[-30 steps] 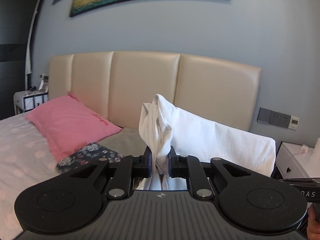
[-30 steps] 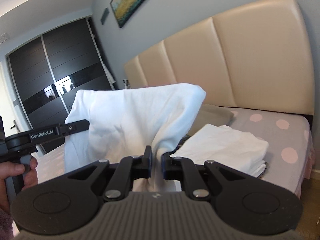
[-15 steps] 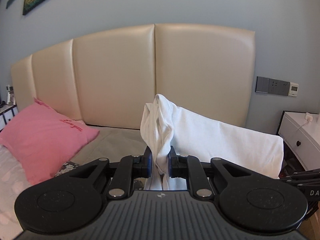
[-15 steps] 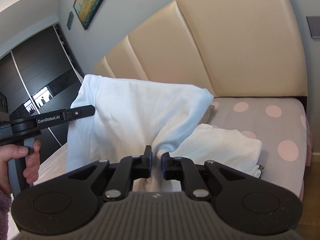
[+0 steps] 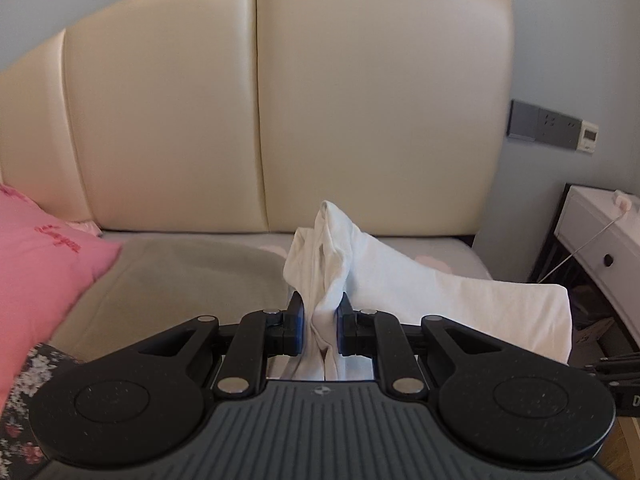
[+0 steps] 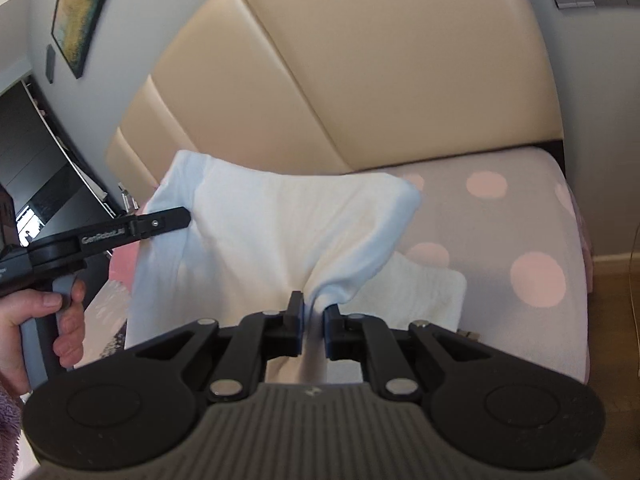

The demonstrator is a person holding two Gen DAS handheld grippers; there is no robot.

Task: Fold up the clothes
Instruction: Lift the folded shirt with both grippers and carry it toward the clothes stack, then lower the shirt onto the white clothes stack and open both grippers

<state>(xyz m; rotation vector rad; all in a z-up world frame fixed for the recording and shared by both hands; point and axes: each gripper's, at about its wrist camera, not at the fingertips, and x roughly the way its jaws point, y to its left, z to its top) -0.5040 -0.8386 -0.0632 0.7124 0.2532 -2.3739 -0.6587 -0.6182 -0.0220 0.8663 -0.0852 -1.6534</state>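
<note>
White soft cotton garment (image 6: 272, 224) hangs stretched in the middle of both views, above the grey bedsheet with pink dots (image 6: 516, 236). Left gripper (image 5: 319, 322) pinches one bunched corner, and right gripper (image 6: 313, 320) pinches another (both jaws narrow on cloth). Cream padded headboard (image 5: 256, 92) fills the upper frame.

This is a bedroom in a home — a bed (image 6: 520, 216) with a polka-dot sheet stands against a padded cream headboard (image 5: 360, 112), with a pink pillow (image 5: 40, 264) lying on it. A white nightstand (image 5: 600, 236) sits beside it, wall sockets (image 5: 548, 124) above — and a framed painting (image 6: 80, 12) hangs near dark wardrobe doors (image 6: 36, 160).
</note>
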